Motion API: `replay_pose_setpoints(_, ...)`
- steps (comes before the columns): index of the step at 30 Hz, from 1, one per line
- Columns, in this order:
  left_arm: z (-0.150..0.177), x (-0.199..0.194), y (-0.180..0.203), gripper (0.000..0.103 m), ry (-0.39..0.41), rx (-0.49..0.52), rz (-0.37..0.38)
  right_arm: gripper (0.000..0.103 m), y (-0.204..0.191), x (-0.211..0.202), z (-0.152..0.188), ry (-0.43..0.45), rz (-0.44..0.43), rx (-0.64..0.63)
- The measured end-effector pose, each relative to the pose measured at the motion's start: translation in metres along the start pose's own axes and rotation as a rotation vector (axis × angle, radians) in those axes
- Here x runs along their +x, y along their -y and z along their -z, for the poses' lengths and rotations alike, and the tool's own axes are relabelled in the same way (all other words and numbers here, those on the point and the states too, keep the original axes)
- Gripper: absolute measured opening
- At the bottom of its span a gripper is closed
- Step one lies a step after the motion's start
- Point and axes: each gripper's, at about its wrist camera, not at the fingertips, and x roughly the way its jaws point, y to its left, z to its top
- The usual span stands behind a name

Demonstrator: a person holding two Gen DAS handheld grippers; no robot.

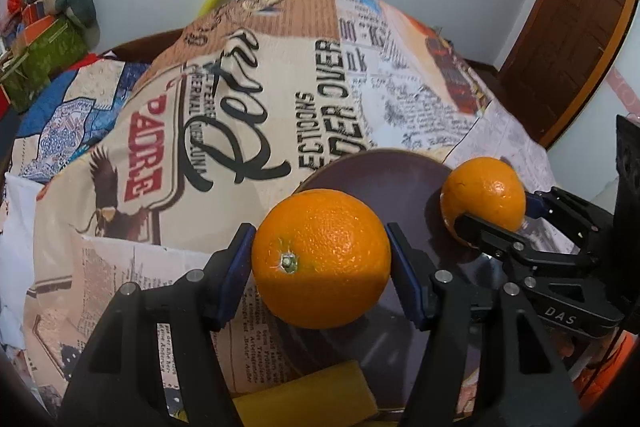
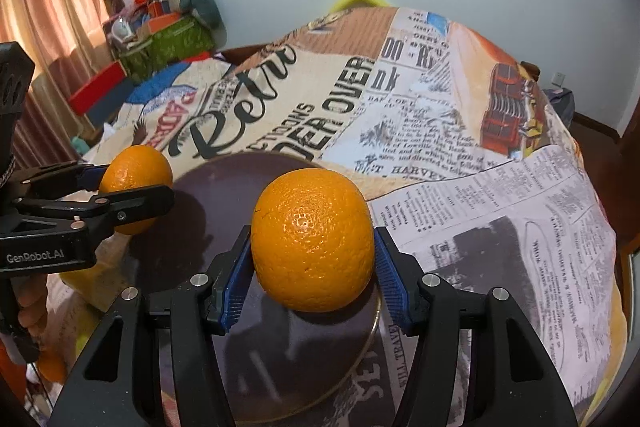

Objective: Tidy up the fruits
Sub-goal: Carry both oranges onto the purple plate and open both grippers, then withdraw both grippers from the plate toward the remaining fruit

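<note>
My left gripper (image 1: 320,259) is shut on a large orange (image 1: 322,257), its blue pads (image 1: 236,275) pressed to both sides. It hangs over the near left rim of a dark round plate (image 1: 384,179). My right gripper (image 2: 312,263) is shut on a second orange (image 2: 312,237) above the same plate (image 2: 224,187). Each view shows the other gripper too: the right gripper (image 1: 492,211) holds its orange (image 1: 486,193) at right, and the left gripper (image 2: 132,195) holds its orange (image 2: 136,171) at left.
The plate rests on a table under a newspaper-print cloth (image 1: 224,99). A yellow object (image 1: 308,395) lies at the near edge below my left gripper. Boxes and bundled cloth (image 2: 164,27) are piled at the back left by a curtain. A wooden door (image 1: 568,27) stands at right.
</note>
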Motion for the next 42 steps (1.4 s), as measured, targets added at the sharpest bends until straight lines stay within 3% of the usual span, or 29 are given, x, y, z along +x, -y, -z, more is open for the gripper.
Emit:
replay_pose_setpoints(10,0.0,0.012,0.002,0.064,-0.026,-0.005,0.0,0.056,0.0,0.003,0.001,-0.009,-0.018,0.0)
replay_pose_setpoints(14,0.002,0.008,0.005,0.069,-0.015,0.011,0.024,0.057,-0.003,0.003,0.001,-0.004,-0.019,-0.015)
replay_pose_setpoints(29,0.011,-0.06,0.0,0.07,0.105,-0.003,-0.04,0.057,-0.018,-0.043,0.0,0.054,0.024,-0.044)
replay_pose_setpoints(33,0.023,-0.086,0.003,0.07,0.157,0.02,-0.089,0.058,-0.027,-0.063,0.005,0.078,0.028,-0.05)
replay_pose_setpoints(42,0.066,-0.126,-0.005,0.07,0.162,-0.012,-0.094,0.064,-0.052,-0.099,0.03,0.109,-0.004,-0.046)
